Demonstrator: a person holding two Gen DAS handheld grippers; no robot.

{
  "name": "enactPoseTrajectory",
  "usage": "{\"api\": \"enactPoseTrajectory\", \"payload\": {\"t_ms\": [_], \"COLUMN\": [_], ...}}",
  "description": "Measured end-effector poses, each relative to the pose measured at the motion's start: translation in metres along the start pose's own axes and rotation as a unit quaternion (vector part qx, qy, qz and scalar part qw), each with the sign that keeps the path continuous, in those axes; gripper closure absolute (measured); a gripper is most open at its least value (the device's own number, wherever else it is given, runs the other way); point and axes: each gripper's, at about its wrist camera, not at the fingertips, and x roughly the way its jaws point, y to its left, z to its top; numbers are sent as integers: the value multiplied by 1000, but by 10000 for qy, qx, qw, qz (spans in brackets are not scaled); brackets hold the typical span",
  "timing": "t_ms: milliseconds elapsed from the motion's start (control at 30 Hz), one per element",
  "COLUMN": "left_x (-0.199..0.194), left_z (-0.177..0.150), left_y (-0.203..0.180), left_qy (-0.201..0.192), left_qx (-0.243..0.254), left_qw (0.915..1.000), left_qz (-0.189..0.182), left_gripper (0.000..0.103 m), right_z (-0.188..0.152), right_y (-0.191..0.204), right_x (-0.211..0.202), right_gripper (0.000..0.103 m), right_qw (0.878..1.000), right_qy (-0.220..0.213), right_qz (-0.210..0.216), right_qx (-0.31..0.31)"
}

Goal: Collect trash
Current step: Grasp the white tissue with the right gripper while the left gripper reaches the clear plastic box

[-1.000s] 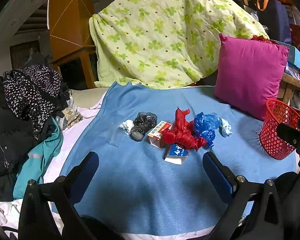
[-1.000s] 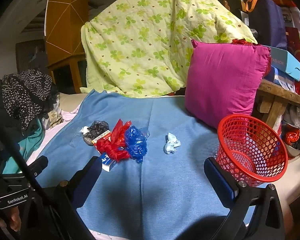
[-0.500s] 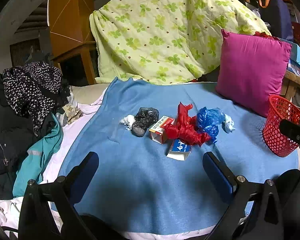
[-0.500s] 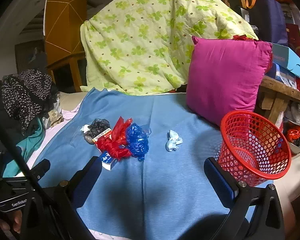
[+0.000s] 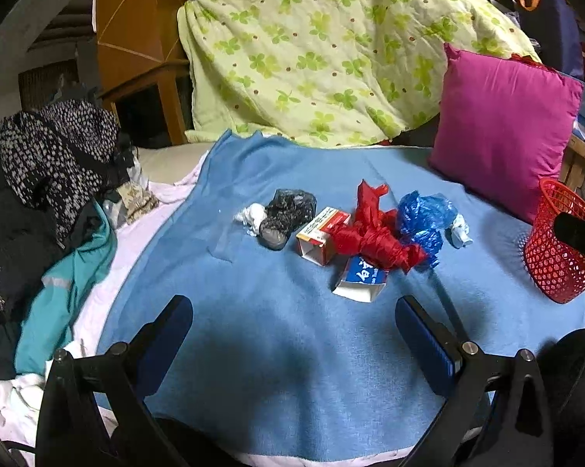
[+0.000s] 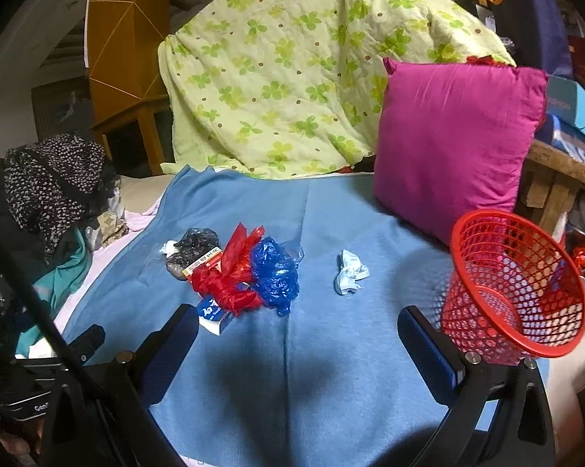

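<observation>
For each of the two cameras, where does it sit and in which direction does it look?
Left wrist: sits behind the open left gripper, looking over the blue blanket at the trash pile; own two fingers show, and the right gripper's tip at the right edge.
Right wrist: sits behind the open right gripper, further right, facing the same way; own fingers show, the left gripper lower left.
Shared: trash pile, red basket, pink pillow.

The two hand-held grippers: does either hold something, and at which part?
Nothing is held. The left hand-held gripper and the right hand-held gripper are both open above the blue blanket.
</observation>
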Motion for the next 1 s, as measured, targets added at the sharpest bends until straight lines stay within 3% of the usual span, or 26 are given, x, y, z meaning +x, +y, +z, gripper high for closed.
{"api": "enactPoseTrajectory", "payload": {"t_ms": [167, 400, 567, 700, 833, 933, 1000], "left_x": [33, 89, 145, 201, 246, 271, 285], "left_z": [2, 32, 68, 92, 106, 111, 112], "left_y": [20, 62, 80, 94, 117, 130, 133], "left_qy": [114, 219, 219, 388, 522, 572, 725], "left_qx": [-123, -427, -642, -949, -1620, -1945, -2063], "left_qw": [9997, 9988, 9977, 9943, 9839, 9768, 9718], "left_qz": [-197, -106, -62, -289, -552, -691, -879], "left_gripper": [0, 0, 0, 0, 0, 12, 32], "right_z": [3, 19, 29, 35, 35, 34, 31], "right_y": [-26, -62, -74, -82, -90, -92, -92], "right_x": [36, 119, 178, 213, 236, 251, 256], "right_gripper": [0, 0, 18, 34, 38, 38, 38], "right_qw": [9996, 9956, 9899, 9861, 9809, 9776, 9762], "right_qy": [184, 703, 1176, 1387, 1589, 1713, 1777], "right_qz": [-33, -88, -190, -134, -54, 11, 3], "right_qx": [204, 618, 765, 909, 1124, 1219, 1247]}}
